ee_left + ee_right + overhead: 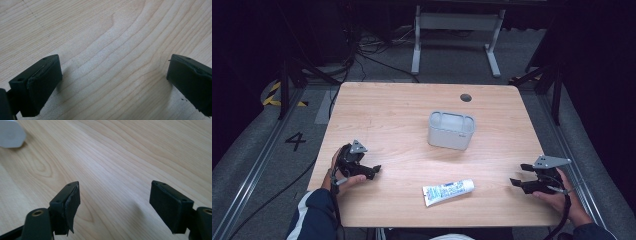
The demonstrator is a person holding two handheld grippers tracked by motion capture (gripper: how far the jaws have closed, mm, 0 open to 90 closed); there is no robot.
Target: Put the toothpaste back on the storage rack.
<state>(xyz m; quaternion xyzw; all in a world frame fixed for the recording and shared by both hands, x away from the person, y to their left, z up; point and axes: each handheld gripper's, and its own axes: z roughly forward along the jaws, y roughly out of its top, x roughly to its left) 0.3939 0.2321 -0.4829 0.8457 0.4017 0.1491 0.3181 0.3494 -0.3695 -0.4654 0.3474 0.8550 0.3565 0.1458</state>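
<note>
High view, left to right: left gripper point(373, 171) low over wooden table point(392, 107), jaws wide apart, nothing between. Toothpaste tube point(448, 191) lies flat near front edge, between both grippers. Grey container point(451, 130) stands behind it, mid-table. Right gripper point(516, 175) at right edge, jaws spread, bare wood between.
</note>
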